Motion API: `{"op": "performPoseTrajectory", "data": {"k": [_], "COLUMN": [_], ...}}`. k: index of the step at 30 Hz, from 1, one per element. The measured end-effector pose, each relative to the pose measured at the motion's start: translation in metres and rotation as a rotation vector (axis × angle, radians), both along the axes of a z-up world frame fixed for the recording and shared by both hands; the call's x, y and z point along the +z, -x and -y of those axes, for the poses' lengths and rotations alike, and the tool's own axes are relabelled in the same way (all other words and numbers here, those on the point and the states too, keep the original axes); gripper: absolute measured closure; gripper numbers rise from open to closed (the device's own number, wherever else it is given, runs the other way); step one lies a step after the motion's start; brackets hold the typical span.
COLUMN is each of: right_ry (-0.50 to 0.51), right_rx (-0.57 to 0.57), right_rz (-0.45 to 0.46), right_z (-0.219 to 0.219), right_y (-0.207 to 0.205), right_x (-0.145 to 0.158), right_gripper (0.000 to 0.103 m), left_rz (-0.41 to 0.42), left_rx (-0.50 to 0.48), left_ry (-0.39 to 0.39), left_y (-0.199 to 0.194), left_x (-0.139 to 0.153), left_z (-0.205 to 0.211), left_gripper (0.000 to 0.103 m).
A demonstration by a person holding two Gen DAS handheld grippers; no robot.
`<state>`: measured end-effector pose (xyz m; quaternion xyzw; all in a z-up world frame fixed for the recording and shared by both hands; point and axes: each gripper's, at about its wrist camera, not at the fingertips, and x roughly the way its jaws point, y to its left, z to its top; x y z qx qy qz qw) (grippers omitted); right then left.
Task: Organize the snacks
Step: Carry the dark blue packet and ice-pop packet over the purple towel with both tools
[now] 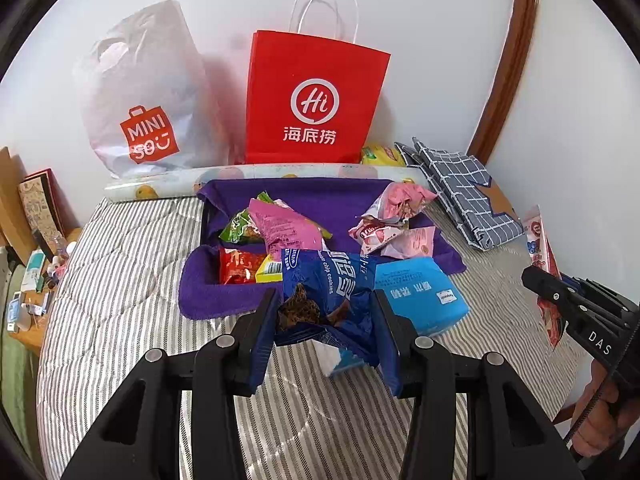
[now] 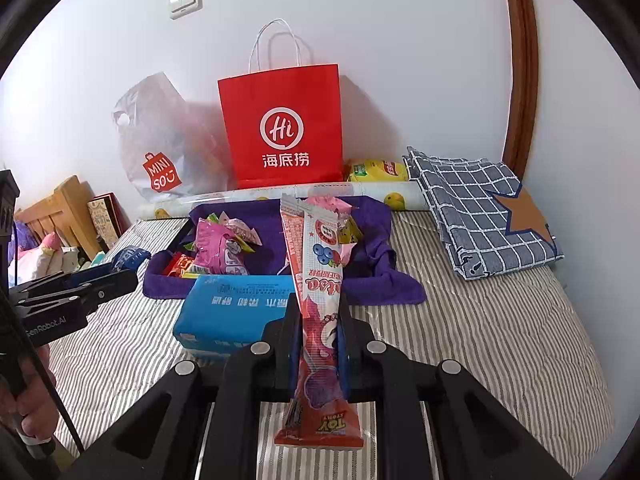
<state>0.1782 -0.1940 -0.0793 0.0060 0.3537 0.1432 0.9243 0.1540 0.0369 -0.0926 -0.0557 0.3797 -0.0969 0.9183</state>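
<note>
A crumpled dark-blue foil packet of chocolate chip cookies [image 1: 328, 300] is being pinched between the two narrowly parted fingers of the left gripper [image 1: 326, 320] at the lower centre of the left wrist view, with its torn end being shown toward the camera. A long, narrow red-and-pink snack packet printed with blueberries [image 2: 320, 312] is being clamped upright by the fully closed right gripper [image 2: 320, 344] in the lower middle of the right wrist view, its top reaching up to mid-frame. Behind both packets, in the centre of each frame, a purple cloth-lined tray [image 1: 224, 300] is being used to hold loose snacks: a pink packet [image 1: 280, 228], a green packet [image 1: 238, 228], a red packet [image 1: 238, 266] and pale pink wrappers [image 1: 394, 216]. A light-blue soft pack of tissues [image 1: 420, 296] is lying touching the tray's near edge on the grey striped quilt [image 1: 120, 280]. At upper centre, a red paper carrier bag [image 1: 316, 100] and a white plastic shopping bag [image 1: 140, 92] are being leaned against the wall. A folded blue checked cloth [image 2: 480, 212] is lying at right.
</note>
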Motion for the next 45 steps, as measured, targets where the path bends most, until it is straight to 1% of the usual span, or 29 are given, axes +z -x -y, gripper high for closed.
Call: {"op": "performPoseTrajectory", "data": {"k": [5, 20, 27, 31, 34, 39, 45], "right_ry": [0.002, 0.008, -0.002, -0.008, -0.019, -0.022, -0.019], "right_rx": [0.0, 0.011, 0.023, 0.033, 0.038, 0.05, 0.053], "right_rz": [0.004, 0.031, 0.031, 0.022, -0.001, -0.024, -0.031], "right_z": [0.001, -0.007, -0.01, -0.011, -0.011, -0.014, -0.014], "right_y": [-0.002, -0.025, -0.038, -0.048, -0.058, -0.073, -0.087], "right_x": [0.002, 0.014, 0.019, 0.018, 0.014, 0.009, 0.008], "right_gripper": [0.088, 0.088, 0.088, 0.088, 0.088, 0.088, 0.088], "left_rz": [0.004, 0.027, 0.046, 0.056, 0.061, 0.068, 0.062], "left_rx": [-0.003, 0.0, 0.007, 0.019, 0.024, 0.029, 0.045], "left_ry": [0.0, -0.001, -0.005, -0.001, 0.001, -0.013, -0.008], "left_y": [-0.002, -0.024, -0.035, -0.043, -0.05, -0.06, -0.075], "left_x": [0.002, 0.012, 0.022, 0.027, 0.029, 0.03, 0.029], "left_z": [-0.001, -0.002, -0.005, -0.01, -0.011, -0.011, -0.018], "left_gripper": [0.058, 0.058, 0.058, 0.058, 0.058, 0.058, 0.058]}}
